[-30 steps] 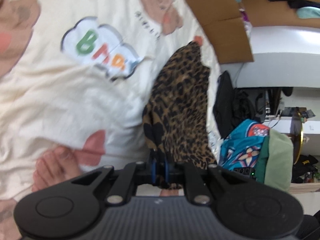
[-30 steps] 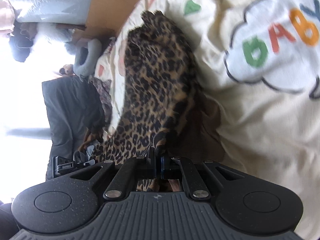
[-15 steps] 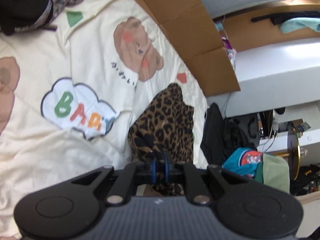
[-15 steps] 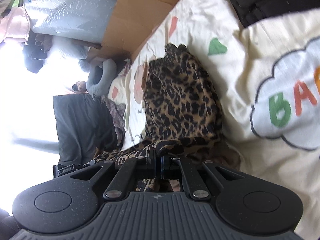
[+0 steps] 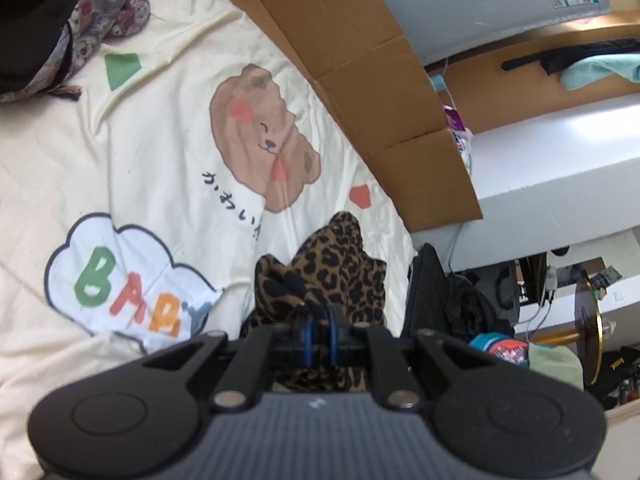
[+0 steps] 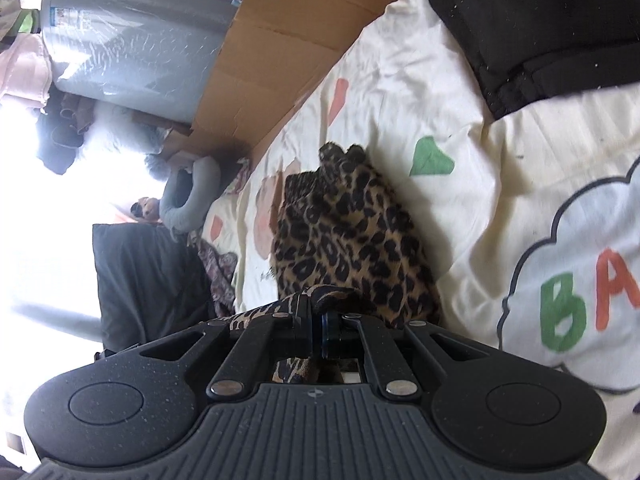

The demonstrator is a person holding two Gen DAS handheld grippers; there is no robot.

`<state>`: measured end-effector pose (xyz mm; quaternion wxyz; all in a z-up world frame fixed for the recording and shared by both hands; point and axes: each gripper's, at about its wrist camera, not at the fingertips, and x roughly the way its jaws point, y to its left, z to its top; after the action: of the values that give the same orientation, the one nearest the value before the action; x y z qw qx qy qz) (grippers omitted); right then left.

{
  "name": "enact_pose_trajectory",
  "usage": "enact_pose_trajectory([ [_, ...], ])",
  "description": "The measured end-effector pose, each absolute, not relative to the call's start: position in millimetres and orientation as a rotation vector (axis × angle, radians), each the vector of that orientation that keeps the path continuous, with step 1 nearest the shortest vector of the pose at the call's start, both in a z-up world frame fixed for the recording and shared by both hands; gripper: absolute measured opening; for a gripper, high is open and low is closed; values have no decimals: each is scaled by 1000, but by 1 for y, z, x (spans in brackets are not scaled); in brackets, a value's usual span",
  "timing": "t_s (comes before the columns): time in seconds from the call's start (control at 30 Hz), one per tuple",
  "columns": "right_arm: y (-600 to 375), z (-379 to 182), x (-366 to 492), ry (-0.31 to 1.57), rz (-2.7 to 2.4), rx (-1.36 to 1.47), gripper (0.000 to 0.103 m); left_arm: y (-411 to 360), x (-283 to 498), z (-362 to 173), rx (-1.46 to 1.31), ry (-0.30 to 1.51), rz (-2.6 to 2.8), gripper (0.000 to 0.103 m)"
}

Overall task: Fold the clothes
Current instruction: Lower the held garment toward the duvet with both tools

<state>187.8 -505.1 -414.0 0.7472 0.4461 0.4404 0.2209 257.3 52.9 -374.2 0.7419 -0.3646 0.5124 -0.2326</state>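
Note:
A leopard-print garment (image 5: 336,276) hangs bunched above a cream bedspread (image 5: 120,168) printed with bears and a "BABY" cloud. My left gripper (image 5: 319,330) is shut on one edge of it. In the right wrist view the same garment (image 6: 352,240) drapes down from my right gripper (image 6: 318,322), which is shut on another edge. Both grippers hold it lifted, its lower end near the bedspread (image 6: 480,168).
A cardboard sheet (image 5: 372,80) lines the bed's far edge. Dark and patterned clothes (image 5: 60,20) lie at the bed's corner; a black garment (image 6: 540,20) lies on the bedspread. Cluttered shelves and bags (image 5: 520,352) stand beside the bed.
Both grippers have risen with the leopard-print garment, which now hangs shorter and more bunched. The bedspread looks farther away.

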Motion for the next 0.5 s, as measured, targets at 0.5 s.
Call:
enact_pose_trajectory([
  [0.5,-503,-433,227,968,400,953,2,37,294,-409,-782,1118,-432,9],
])
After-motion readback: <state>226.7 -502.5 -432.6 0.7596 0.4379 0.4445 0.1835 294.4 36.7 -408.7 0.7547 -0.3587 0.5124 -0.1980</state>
